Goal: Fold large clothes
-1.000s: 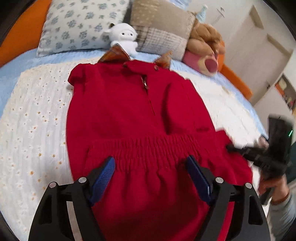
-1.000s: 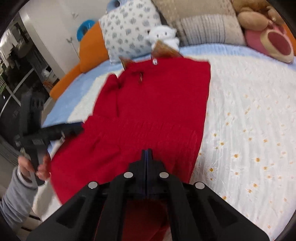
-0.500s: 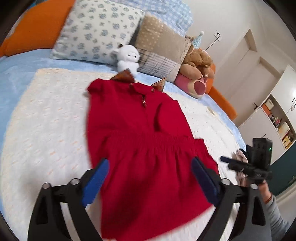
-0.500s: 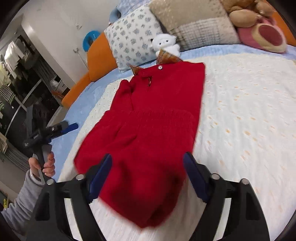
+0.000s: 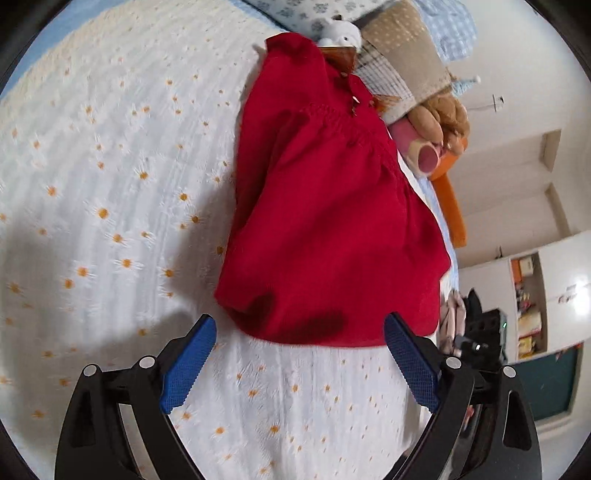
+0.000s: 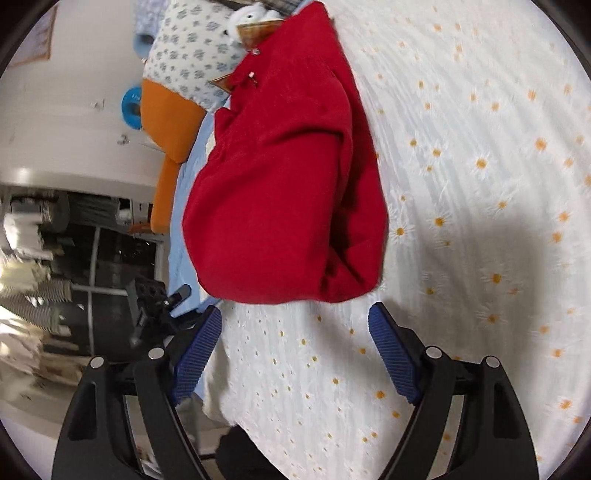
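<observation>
A red dress point(image 5: 325, 221) with a plaid collar lies flat on the white daisy-print bedspread point(image 5: 110, 184), collar toward the pillows and hem nearest me. It also shows in the right wrist view point(image 6: 288, 177). My left gripper point(image 5: 299, 362) is open and empty, just short of the hem. My right gripper point(image 6: 295, 350) is open and empty, also just short of the hem. The right gripper shows at the far right of the left wrist view point(image 5: 476, 343). The left gripper shows at the left of the right wrist view point(image 6: 159, 302).
Pillows point(image 6: 192, 51), a white plush toy point(image 5: 343, 33) and a brown bear plush point(image 5: 443, 122) line the head of the bed. An orange bed rim point(image 5: 450, 206) runs along the side. A shelf unit point(image 5: 532, 295) stands beyond the bed.
The right gripper let go of the dress and opened. Both grippers pulled back past the hem and tilted, so the views have rotated. The dress now lies on the bed.
</observation>
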A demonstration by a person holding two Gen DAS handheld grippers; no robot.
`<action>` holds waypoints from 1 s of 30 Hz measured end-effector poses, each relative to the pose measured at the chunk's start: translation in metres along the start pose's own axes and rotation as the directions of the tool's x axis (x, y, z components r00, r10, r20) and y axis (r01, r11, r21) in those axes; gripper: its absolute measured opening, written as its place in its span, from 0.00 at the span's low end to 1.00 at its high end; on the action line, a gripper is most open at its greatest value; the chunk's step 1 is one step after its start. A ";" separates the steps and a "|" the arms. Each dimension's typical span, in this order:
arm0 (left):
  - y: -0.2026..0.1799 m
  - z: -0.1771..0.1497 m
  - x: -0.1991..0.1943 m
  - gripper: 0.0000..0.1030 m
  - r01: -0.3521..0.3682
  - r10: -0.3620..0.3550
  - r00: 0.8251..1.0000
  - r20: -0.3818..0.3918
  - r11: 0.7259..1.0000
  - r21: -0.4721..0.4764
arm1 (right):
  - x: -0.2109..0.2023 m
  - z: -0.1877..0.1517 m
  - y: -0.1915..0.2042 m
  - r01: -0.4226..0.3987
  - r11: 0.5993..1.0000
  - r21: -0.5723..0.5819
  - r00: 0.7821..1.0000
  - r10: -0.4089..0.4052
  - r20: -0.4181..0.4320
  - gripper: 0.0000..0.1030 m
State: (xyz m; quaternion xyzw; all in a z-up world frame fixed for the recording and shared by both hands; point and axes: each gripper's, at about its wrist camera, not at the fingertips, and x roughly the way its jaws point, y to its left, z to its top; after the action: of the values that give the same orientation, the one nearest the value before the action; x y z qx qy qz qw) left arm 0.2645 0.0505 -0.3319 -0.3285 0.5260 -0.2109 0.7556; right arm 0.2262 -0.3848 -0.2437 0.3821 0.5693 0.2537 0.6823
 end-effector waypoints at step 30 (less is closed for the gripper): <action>-0.009 0.014 0.025 0.68 -0.042 0.045 0.997 0.068 0.998 -0.054 | 0.031 0.016 0.043 0.168 0.958 -0.233 0.982 -0.141 0.126 0.50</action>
State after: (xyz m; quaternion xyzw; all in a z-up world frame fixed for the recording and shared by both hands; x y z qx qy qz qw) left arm 0.2871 0.0310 -0.3386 -0.3439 0.5120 -0.1689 0.7688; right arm 0.2528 -0.3397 -0.2259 0.2634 0.5245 0.2461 0.7713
